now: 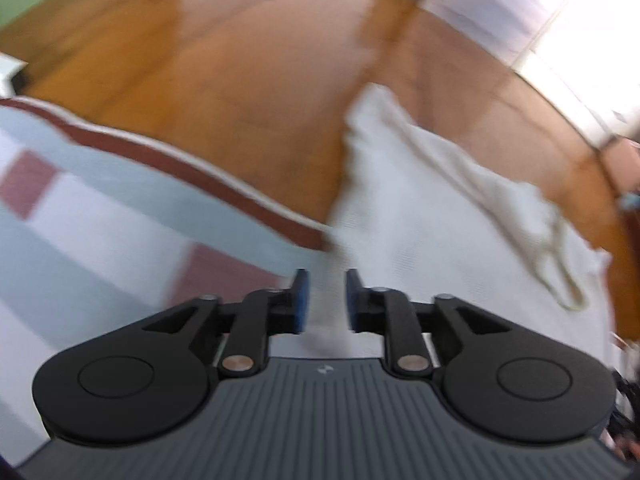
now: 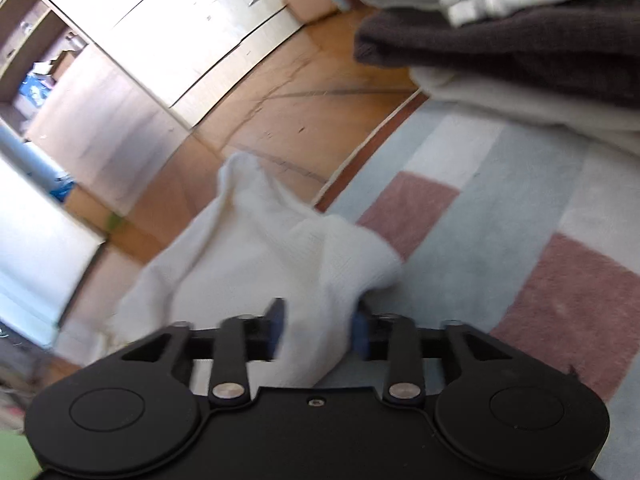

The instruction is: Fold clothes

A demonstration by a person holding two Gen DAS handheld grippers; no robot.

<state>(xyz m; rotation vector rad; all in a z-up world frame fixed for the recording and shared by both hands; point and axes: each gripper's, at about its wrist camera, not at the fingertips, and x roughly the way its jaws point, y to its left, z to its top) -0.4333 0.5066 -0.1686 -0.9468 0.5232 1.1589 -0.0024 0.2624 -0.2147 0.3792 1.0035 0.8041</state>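
My right hand-held gripper (image 2: 318, 330) sits closest to the lens, its blue-padded fingers (image 2: 359, 336) parted around a bunched fold of a white garment (image 2: 256, 256); cloth fills the gap, though I cannot tell whether the pads are pinching it firmly. My left hand-held gripper (image 1: 327, 300) stands released, a clear gap between its pads, hovering over the same white garment (image 1: 432, 216), which spreads partly on a checked rug (image 1: 100, 220) and partly on the wooden floor (image 1: 240, 80).

The garment looks like a light, soft knit with a fine woven grain: limp, quick to sag and crumple, not slippery, nothing fragile. A pale drawstring or cord (image 1: 556, 268) loops across it, suggesting a waistband. I judge that hems and corners give the surest hold, since a grip mid-panel only gathers slack.

The rug (image 2: 520, 208) is short-piled, in blue-grey, white and dusty-red blocks with a dark red border. Beyond it a stack of folded clothes (image 2: 520, 40), white over dark brown over cream, lies on the rug's far side. Pale cabinets (image 2: 180, 32) line the floor.
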